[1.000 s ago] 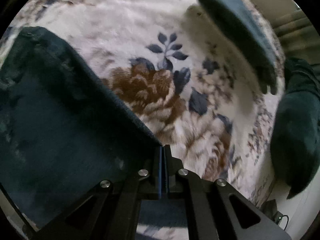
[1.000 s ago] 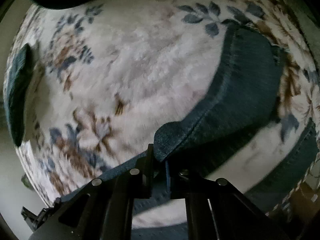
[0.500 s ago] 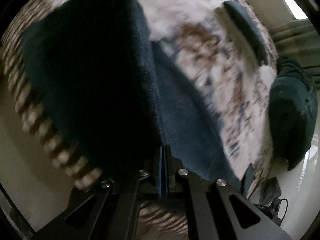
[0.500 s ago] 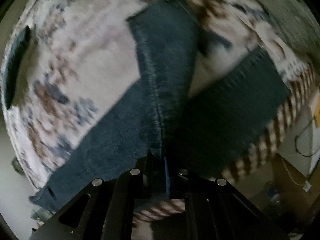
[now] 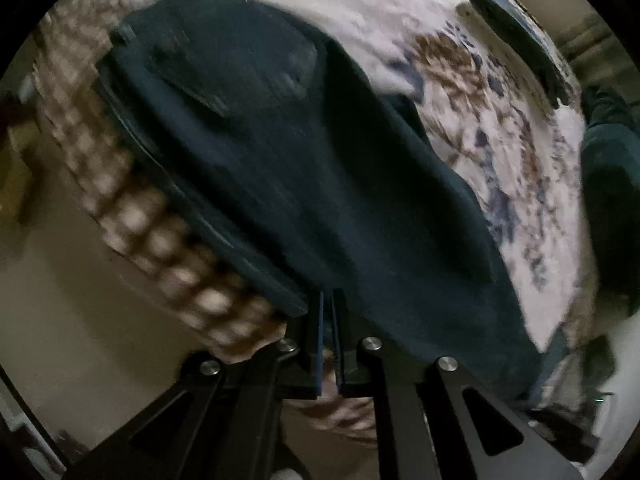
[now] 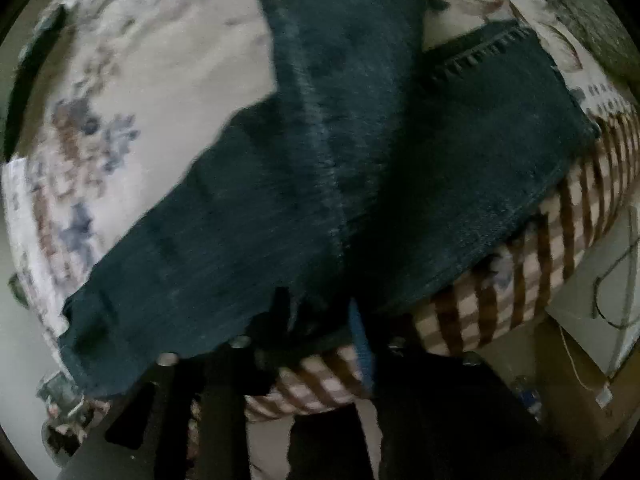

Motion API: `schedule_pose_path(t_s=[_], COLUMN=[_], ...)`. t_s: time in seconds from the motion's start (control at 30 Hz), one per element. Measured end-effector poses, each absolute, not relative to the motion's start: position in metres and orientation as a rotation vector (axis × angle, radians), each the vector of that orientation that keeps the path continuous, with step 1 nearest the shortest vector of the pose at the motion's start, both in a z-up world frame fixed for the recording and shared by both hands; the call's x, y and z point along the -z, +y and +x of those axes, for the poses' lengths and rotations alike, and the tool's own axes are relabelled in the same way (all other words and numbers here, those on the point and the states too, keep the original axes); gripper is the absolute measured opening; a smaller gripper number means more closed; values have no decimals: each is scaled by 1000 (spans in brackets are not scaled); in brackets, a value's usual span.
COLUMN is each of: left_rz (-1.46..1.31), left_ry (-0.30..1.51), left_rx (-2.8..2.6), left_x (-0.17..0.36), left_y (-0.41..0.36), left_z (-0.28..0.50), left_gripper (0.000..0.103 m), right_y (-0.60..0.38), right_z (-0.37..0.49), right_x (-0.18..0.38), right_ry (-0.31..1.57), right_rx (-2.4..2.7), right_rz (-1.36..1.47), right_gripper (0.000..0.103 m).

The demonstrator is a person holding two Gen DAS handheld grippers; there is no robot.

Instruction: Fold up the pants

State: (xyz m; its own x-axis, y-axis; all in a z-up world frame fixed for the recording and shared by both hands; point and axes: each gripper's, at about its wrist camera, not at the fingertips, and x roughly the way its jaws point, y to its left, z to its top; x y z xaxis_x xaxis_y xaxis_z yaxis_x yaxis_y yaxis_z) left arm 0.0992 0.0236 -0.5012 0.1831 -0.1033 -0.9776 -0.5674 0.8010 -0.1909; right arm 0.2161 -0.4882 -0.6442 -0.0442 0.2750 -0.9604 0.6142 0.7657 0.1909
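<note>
Dark jeans doubled over on floral rug; left gripper nearly closed, jaws apparently empty; right gripper opening at denim edge, nothing pinched.

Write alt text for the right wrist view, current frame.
Dark blue pants lie folded over themselves on a floral blanket with a brown-striped border, filling most of the blurred view. At the bottom edge the right tool is opening, its fingers apart over the pants' near edge.
</note>
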Motion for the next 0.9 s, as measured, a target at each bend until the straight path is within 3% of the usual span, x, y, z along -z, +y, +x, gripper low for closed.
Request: schedule_pose_path(t_s=[0.07, 0.1, 0.13, 0.17, 0.2, 0.23, 0.33, 0.43, 0.6, 0.67, 0.73, 0.9], left_rz=[-490, -459, -432, -414, -394, -376, -349, -351, -246, -185, -165, -205], left_ry=[1346, 1333, 1311, 1298, 1290, 1278, 1290, 1349, 1480, 1498, 1505, 1532], left_rx=[-404, -418, -426, -427, -427, -424, -404, -367, -290, -272, -259, -247], left_x=[488, 484, 479, 476, 474, 474, 487, 514, 559, 566, 567, 578], left_y=[31, 34, 38, 40, 41, 40, 31, 13, -23, -33, -37, -31], left_z=[103, 105, 110, 115, 122, 131, 157, 182, 197, 193, 187, 175], left_gripper=[9, 22, 45, 59, 80, 86, 87, 87, 87, 87, 87, 88], right_y=[-493, -497, -500, -503, -506, -510, -521, -534, -552, -563, -583, -642], right_z=[209, 208, 209, 211, 216, 225, 272, 317, 350, 343, 325, 266], right_x=[625, 615, 605, 598, 590, 584, 583, 616, 668, 658, 636, 616], right_ry=[1575, 1540, 1506, 1484, 1454, 1431, 1396, 1428, 1524, 1488, 1412, 1406], right_rx=[294, 295, 300, 306, 320, 333, 385, 425, 478, 540, 591, 684], right_rz=[763, 774, 771, 759, 726, 675, 517, 439, 416, 387, 402, 573], right_gripper=[62, 66, 69, 69, 69, 69, 70, 75, 72, 31, 20, 20])
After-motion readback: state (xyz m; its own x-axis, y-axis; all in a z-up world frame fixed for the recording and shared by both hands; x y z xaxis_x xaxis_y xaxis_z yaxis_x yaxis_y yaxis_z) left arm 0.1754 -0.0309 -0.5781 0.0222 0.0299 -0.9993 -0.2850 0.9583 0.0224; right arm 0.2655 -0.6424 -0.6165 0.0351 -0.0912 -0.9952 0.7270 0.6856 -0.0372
